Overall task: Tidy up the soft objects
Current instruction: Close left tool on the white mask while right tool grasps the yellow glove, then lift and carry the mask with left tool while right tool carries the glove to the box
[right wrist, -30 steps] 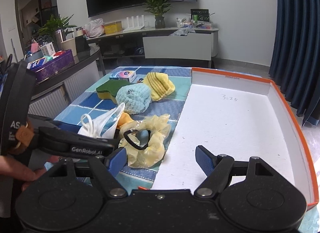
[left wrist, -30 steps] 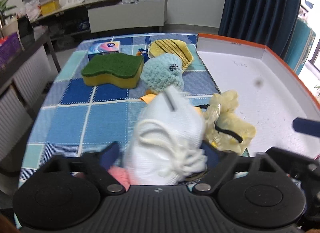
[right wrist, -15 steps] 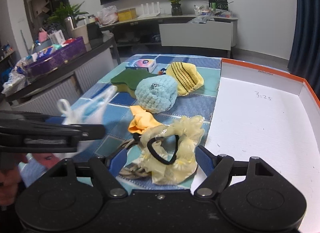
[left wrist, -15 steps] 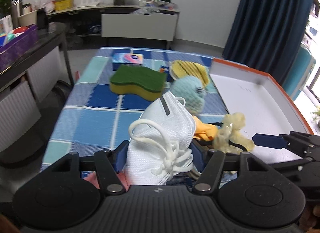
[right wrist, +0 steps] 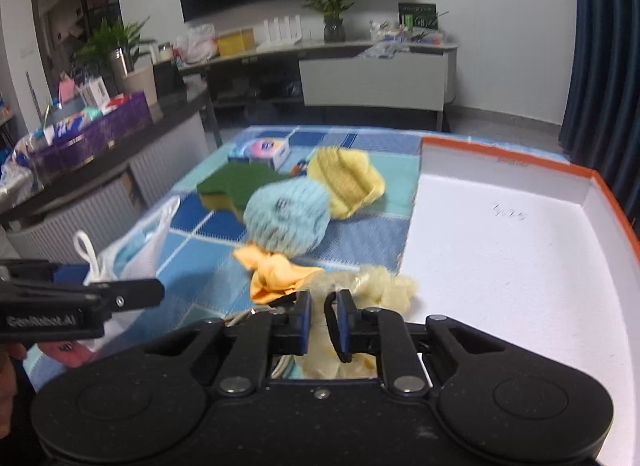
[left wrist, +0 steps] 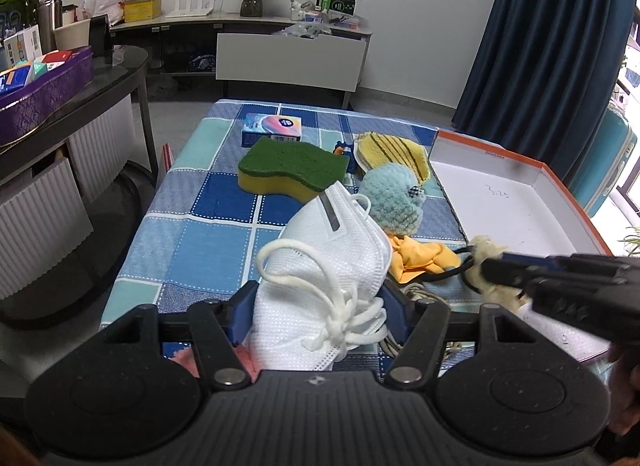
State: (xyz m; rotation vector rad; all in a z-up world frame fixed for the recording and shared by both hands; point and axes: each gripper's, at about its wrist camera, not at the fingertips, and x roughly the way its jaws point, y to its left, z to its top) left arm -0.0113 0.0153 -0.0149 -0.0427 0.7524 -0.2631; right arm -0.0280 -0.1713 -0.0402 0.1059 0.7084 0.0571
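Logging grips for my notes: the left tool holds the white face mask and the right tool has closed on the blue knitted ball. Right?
Not quite. The right tool has just closed on the pale yellow scrunchie, not the blue knitted ball, which lies untouched on the cloth, as the right wrist view shows. The left tool does hold the white face mask.

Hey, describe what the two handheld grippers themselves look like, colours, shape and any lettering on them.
Both are matte black plastic. The left gripper and the right gripper each have a ribbed body with two round discs, angled linkage arms with silver pivot screws, and blue pads lining the jaws. Seen from the right wrist, the left one's side carries white lettering, too blurred to read fully. No cables or sleeves show.
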